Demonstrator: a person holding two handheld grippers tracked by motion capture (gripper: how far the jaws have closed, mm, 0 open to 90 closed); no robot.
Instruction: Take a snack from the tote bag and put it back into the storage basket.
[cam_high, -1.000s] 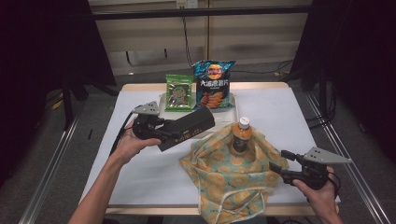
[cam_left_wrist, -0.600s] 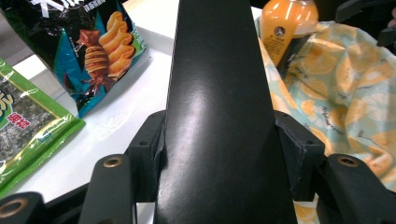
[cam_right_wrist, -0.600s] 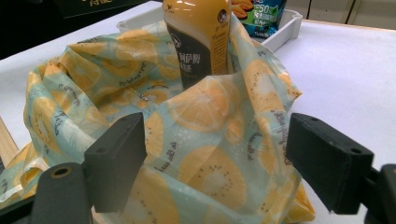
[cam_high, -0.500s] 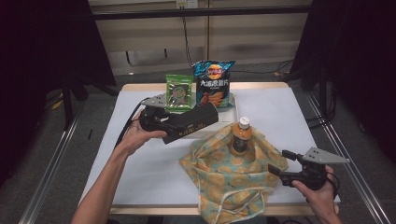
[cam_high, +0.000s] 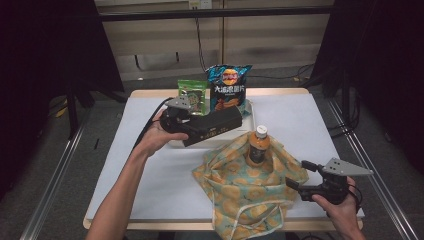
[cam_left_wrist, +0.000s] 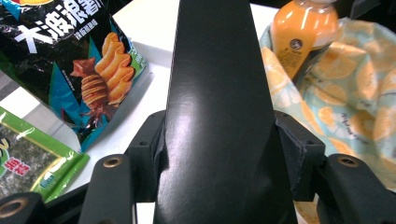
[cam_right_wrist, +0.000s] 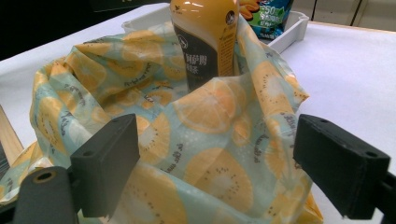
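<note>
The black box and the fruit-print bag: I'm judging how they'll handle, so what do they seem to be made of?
The black box, clamped in the left hand-held gripper, looks like smooth coated cardboard: flat faces, crisp edges, a soft sheen. It could be plastic. The fruit-print bag looks like thin woven or nonwoven cloth, matte: it folds and slumps around the bottle.

Glossy black box (cam_left_wrist: 215, 116) — thin printed cloth bag (cam_right_wrist: 205, 140) — shiny crisp packet (cam_left_wrist: 70, 60)

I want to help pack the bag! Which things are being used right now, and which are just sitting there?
In use:
- long black box, clamped in the left gripper
- orange-print cloth bag
- orange drink bottle standing inside it

Just sitting:
- blue crisp packet
- green seaweed packet
- white tray
</note>
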